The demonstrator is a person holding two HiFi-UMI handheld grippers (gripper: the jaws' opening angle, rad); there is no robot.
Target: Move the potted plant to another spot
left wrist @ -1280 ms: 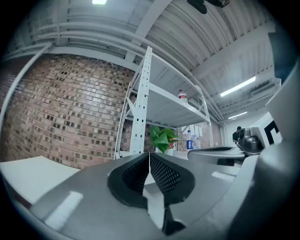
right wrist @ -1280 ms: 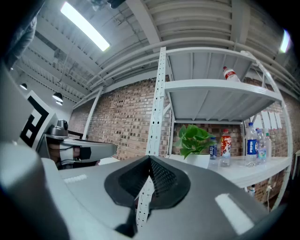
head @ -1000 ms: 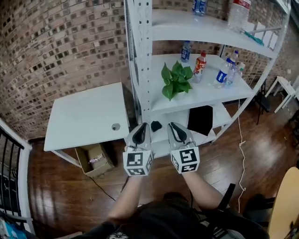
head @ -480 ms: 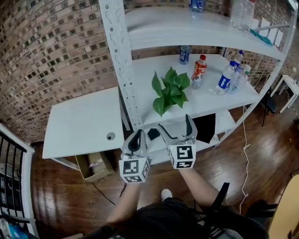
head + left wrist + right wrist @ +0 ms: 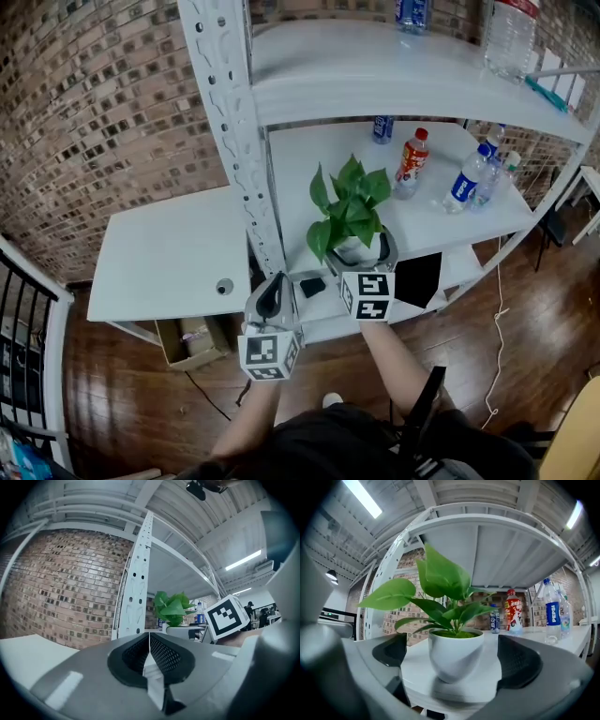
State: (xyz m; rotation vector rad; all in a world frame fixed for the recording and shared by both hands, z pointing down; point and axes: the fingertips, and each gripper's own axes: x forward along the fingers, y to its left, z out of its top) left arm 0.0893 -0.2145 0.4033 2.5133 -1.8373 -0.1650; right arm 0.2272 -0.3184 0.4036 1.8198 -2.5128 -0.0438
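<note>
Checking head view: right hand-held gripper [image 5: 359, 255] has come up to the front edge of the middle shelf [image 5: 450, 211] since a second ago, its jaws opening wide around the potted plant [image 5: 349, 206] that stands there. Left gripper view: left hand-held gripper [image 5: 149, 644] closed, empty, short of that shelf. Right gripper view: pot between the pads, untouched; we judge the grasp is next.

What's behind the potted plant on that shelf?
A red bottle and a small blue-labelled bottle stand farther back on the shelf. The leaves and pot of the potted plant hide whatever sits directly behind them.
</note>
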